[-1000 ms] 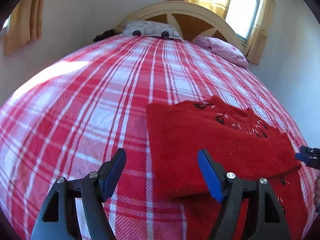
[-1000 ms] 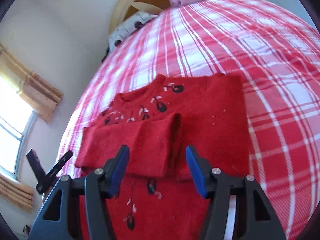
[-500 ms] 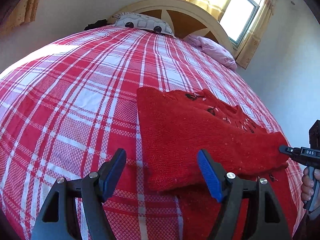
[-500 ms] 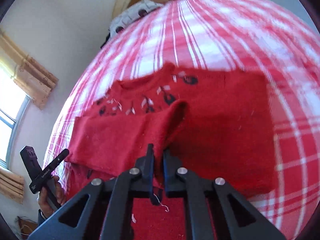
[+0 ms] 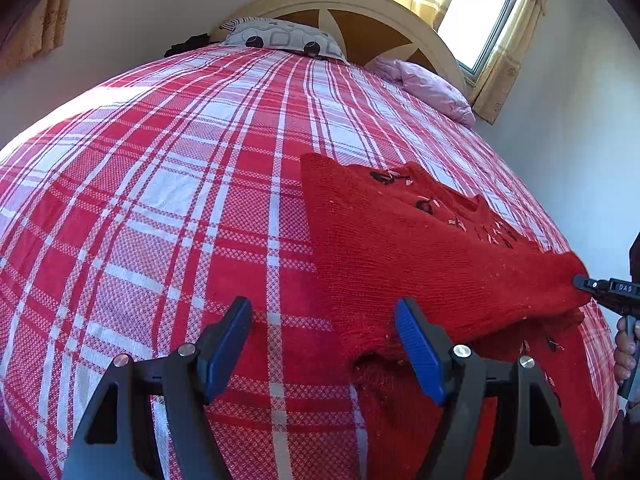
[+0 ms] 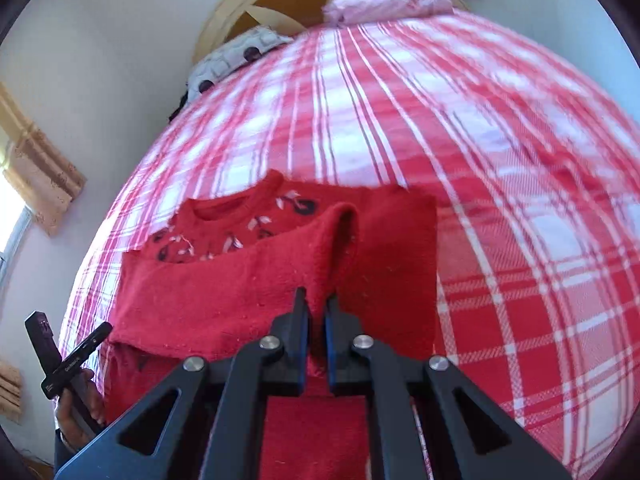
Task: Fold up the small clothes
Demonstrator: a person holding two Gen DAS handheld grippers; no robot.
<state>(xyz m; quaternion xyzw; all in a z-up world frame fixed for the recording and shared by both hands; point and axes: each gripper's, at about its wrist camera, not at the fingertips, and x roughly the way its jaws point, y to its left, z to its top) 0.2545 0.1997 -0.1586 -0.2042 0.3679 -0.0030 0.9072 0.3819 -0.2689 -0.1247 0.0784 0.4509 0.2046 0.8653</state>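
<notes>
Right gripper (image 6: 316, 300) angled down, pinching sweater (image 6: 248, 288) sleeve; left gripper (image 5: 324, 340) spread wide, grasping nothing.

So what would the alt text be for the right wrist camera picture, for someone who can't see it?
The right gripper is shut on a raised fold of a red sweater with dark flower motifs, lying on a red and white plaid bedspread. At lower left a hand holds the left gripper; pillows and a headboard sit behind.

A bed (image 5: 160, 184) wears a red-and-white plaid cover. A red sweater (image 5: 420, 256) lies on it. Two pillows (image 5: 280, 38) sit by the headboard.
</notes>
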